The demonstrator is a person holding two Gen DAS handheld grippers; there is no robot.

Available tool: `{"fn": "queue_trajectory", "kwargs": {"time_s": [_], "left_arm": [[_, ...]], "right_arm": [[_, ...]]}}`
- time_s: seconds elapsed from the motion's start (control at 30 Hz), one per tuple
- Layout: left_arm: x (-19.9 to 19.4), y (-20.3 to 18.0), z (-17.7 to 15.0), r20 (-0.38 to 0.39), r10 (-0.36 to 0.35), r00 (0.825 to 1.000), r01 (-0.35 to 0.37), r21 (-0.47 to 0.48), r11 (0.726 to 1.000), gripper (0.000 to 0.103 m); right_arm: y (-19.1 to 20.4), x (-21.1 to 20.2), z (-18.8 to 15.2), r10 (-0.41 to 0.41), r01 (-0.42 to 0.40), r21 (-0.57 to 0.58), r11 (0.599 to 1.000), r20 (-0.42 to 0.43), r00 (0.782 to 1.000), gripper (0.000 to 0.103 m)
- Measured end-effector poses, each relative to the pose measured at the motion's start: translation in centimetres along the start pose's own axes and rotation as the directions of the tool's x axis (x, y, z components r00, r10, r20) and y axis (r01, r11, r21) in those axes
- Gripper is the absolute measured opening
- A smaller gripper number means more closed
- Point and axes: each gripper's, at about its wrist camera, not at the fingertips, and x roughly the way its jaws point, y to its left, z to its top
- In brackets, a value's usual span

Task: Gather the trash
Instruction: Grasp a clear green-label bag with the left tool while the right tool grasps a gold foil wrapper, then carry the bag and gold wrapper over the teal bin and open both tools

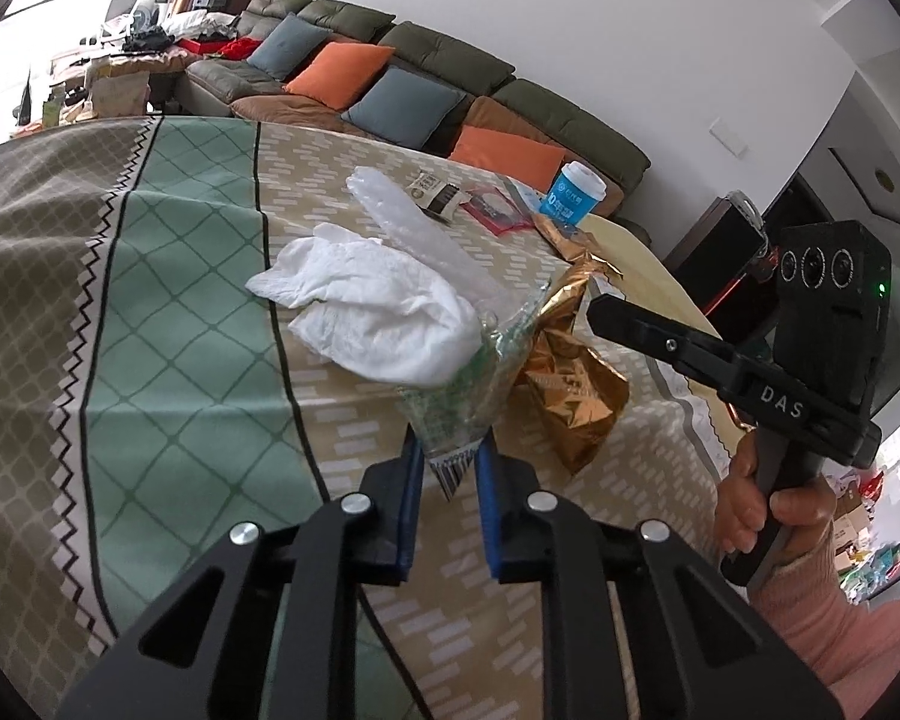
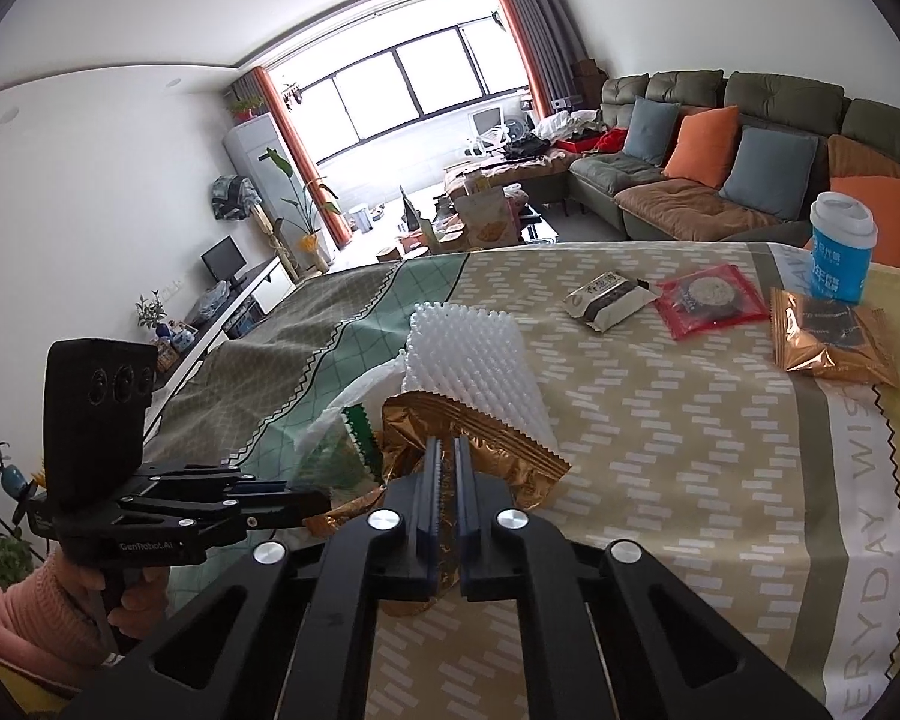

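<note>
LEFT: left gripper (image 1: pixel 447 468) clamped on clear green-printed wrapper (image 1: pixel 456 402), tissue (image 1: pixel 378 318) at 11 o'clock | RIGHT: right gripper (image 2: pixel 447 480) clamped on gold wrapper (image 2: pixel 480 450) | NEXT: gold packet (image 2: pixel 834 336) at 1 o'clock of the right gripper, which is nearer; long axis crosswise | SURFACE: tablecloth (image 2: pixel 660 450)

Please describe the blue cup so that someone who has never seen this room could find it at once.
Find the table with the patterned cloth in front of the long sofa. At its far corner nearest the sofa stands the blue cup, upright. Its neighbours are flat snack packets; only the cup is tall, with a white lid.
</note>
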Motion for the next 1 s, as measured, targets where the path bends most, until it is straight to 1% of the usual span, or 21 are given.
{"fn": "queue_trajectory", "kwargs": {"time_s": [0.23, 0.33, 0.37, 0.4, 0.57, 0.73, 0.77, 0.8, 0.83, 0.87, 0.9, 1.0], "left_arm": [[-2.3, -0.4, -1.1, 0.031, 0.001, 1.000, -0.002, 0.029, 1.000, 0.017], [-3.4, -0.4, -1.8, 0.044, 0.006, 0.999, -0.007, 0.038, 0.999, 0.017], [-3.7, -0.3, -2.0, 0.049, 0.006, 0.999, -0.008, 0.036, 0.999, 0.017], [-4.1, -0.2, -2.2, 0.055, 0.011, 0.998, -0.013, 0.036, 0.999, 0.017], [-5.4, 0.6, -2.9, 0.070, 0.022, 0.997, -0.024, 0.018, 1.000, 0.017], [-6.5, 1.6, -3.5, 0.082, 0.043, 0.996, -0.041, -0.015, 0.999, 0.017], [-6.7, 1.7, -3.7, 0.085, 0.047, 0.995, -0.046, -0.020, 0.999, 0.017], [-6.8, 1.8, -3.8, 0.087, 0.052, 0.995, -0.050, -0.025, 0.998, 0.017], [-7.1, 2.0, -3.9, 0.090, 0.058, 0.994, -0.055, -0.032, 0.998, 0.017], [-7.3, 2.1, -4.1, 0.093, 0.062, 0.994, -0.059, -0.034, 0.998, 0.017], [-7.5, 2.3, -4.3, 0.096, 0.067, 0.993, -0.064, -0.036, 0.997, 0.017], [-8.1, 2.7, -4.7, 0.104, 0.076, 0.992, -0.072, -0.042, 0.997, 0.017]], "right_arm": [[0.5, -0.8, 0.0, 0.021, -0.021, -0.001, 1.000, 0.015, 1.000, 0.003], [0.7, -1.1, 0.2, 0.012, -0.012, -0.007, 1.000, 0.027, 1.000, 0.008], [0.6, -1.0, 0.3, 0.006, -0.006, -0.006, 1.000, 0.027, 1.000, 0.022], [0.4, -0.9, 0.5, 0.002, -0.002, 0.000, 1.000, 0.029, 1.000, 0.040], [0.2, 0.3, 1.3, 0.013, -0.013, -0.015, 1.000, 0.012, 1.000, 0.056], [0.6, 2.0, 1.6, 0.019, -0.022, -0.061, 0.998, -0.038, 0.999, 0.054], [0.7, 2.2, 1.6, 0.025, -0.028, -0.068, 0.997, -0.049, 0.999, 0.048], [0.9, 2.3, 1.5, 0.027, -0.031, -0.075, 0.997, -0.056, 0.998, 0.038], [1.0, 2.3, 1.4, 0.028, -0.033, -0.081, 0.996, -0.060, 0.998, 0.033], [1.1, 2.3, 1.2, 0.035, -0.040, -0.083, 0.996, -0.066, 0.997, 0.018], [1.2, 2.2, 1.0, 0.040, -0.046, -0.084, 0.995, -0.068, 0.997, 0.015], [1.6, 1.7, 0.6, 0.042, -0.047, -0.090, 0.995, -0.063, 0.997, 0.015]]}}
